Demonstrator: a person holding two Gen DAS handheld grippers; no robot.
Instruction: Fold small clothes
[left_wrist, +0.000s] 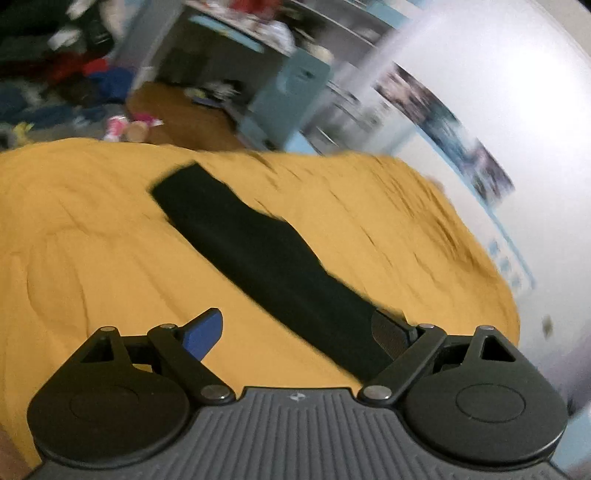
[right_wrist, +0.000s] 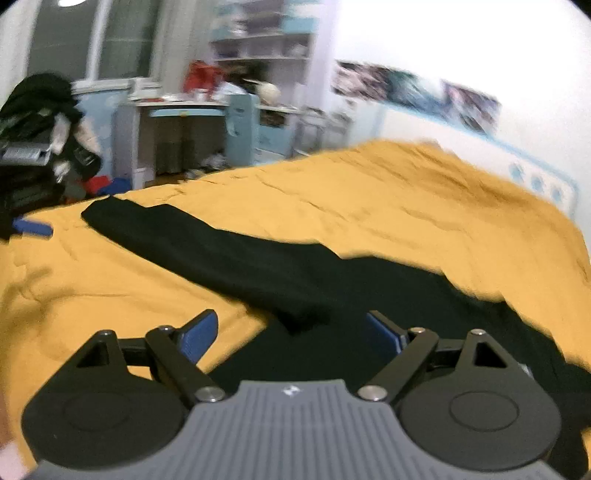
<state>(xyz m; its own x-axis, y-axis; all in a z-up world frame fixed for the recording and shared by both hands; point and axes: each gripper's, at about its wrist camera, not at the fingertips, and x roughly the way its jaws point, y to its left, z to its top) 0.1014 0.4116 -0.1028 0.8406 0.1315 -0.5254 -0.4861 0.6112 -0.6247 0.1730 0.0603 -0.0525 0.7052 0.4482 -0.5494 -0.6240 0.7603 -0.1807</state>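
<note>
A long black garment (left_wrist: 258, 251) lies stretched out on a mustard-yellow bedspread (left_wrist: 92, 240). In the left wrist view it runs from upper left down to my left gripper (left_wrist: 299, 332), which is open and empty, its right finger over the cloth's near end. In the right wrist view the same garment (right_wrist: 258, 266) runs from the far left across to the near right. My right gripper (right_wrist: 291, 332) is open and empty just above the garment's wider near part. The other gripper's blue finger (right_wrist: 33, 227) shows at the far left edge.
The bedspread (right_wrist: 406, 199) is wrinkled. Beyond the bed are a blue and white desk (right_wrist: 184, 129) with shelves, a pile of dark clothes (right_wrist: 37, 122) at left, toys on the floor (left_wrist: 129, 125), and a white wall with posters (left_wrist: 443, 122) at right.
</note>
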